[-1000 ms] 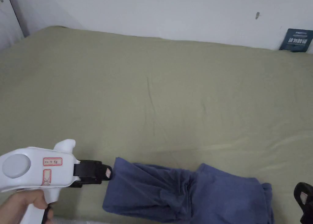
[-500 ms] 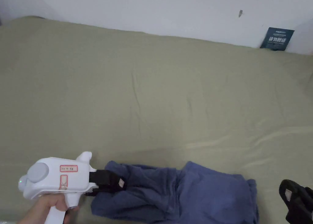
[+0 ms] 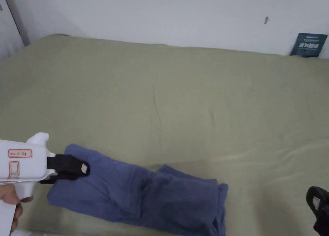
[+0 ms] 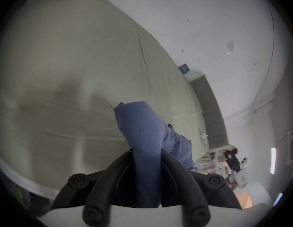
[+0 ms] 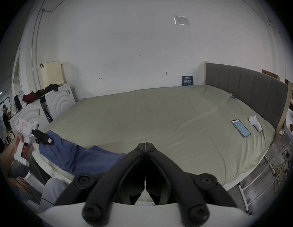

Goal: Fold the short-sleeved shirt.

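We see the blue short-sleeved shirt [image 3: 141, 191] lying bunched and creased along the near edge of the bed's olive-green sheet [image 3: 180, 104], its left end drawn out toward the left gripper [image 3: 84, 168] and its thicker, folded mass trailing off to the right. The left gripper's two black jaws are closed on that left end: in the left gripper view a band of the blue fabric [image 4: 145, 142] runs straight up between the jaws, pressed from both sides, and spreads out beyond the fingertips onto the sheet. A hand [image 3: 9, 199] grips the white handle behind those jaws.

The right gripper [image 5: 145, 143] sits well apart from the shirt's right end, off to the right of it at the bed's near edge; its jaws meet tip to tip with nothing between them, and the shirt lies to the left of and beyond its fingertips.

Far to the right of those closed fingertips, on the sheet near the grey padded headboard [image 5: 243, 89], lie a smartphone [image 5: 241, 128] and, just beside it, a white controller [image 5: 255, 123]. A small dark blue card [image 3: 309, 44] leans against the white wall [image 3: 180, 14] beyond the bed
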The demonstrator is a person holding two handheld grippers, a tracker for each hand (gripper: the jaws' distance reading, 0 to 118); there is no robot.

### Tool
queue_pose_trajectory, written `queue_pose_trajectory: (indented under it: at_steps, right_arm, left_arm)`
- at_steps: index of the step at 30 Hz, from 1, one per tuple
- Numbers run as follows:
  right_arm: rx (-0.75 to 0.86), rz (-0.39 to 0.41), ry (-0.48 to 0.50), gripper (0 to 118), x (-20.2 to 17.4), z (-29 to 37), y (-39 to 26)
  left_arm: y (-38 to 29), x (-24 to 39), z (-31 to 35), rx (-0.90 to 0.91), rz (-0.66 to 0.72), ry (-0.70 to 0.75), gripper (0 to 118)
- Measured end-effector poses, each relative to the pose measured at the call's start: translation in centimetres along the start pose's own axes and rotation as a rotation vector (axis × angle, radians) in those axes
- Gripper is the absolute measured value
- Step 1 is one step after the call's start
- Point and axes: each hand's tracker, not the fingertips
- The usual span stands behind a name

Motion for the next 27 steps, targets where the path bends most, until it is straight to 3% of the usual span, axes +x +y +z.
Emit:
queue_pose_trajectory:
  at_steps: [5, 11, 19, 22, 23, 24, 25, 27]
  right_arm:
    - [0.014, -0.008, 0.011, 1, 0.2, -0.3, -0.1]
    - [0.043, 0.002, -0.010, 1, 0.7, 0.5, 0.1]
    - [0.063, -0.043, -0.022, 1, 2.0, 1.3, -0.2]
    - [0.062, -0.063, -0.033, 1, 2.6, 1.4, -0.4]
    - [0.058, -0.068, -0.035, 1, 2.7, 1.5, -0.5]
    - [0.056, -0.073, -0.037, 1, 2.9, 1.5, -0.6]
    - [0.051, -0.077, -0.042, 1, 3.1, 1.6, -0.7]
    - [0.049, -0.076, -0.052, 1, 3.5, 1.9, -0.9]
  left_arm:
    - [-0.5, 4.9, 0.8, -0.008, -0.096, 0.151, 9]
    - [-2.5, 15.8, -2.3, -0.047, -0.322, 0.307, 9]
    - [-8.2, 25.5, -13.5, -0.160, -0.560, 0.457, 10]
    - [-10.9, 27.5, -17.9, -0.196, -0.591, 0.447, 13]
    - [-11.7, 27.7, -19.1, -0.191, -0.603, 0.431, 25]
    - [-12.0, 27.8, -19.9, -0.172, -0.596, 0.397, 77]
    - [-12.1, 27.6, -20.4, -0.171, -0.573, 0.379, 116]
    - [-12.3, 27.7, -19.8, -0.082, -0.536, 0.373, 111]
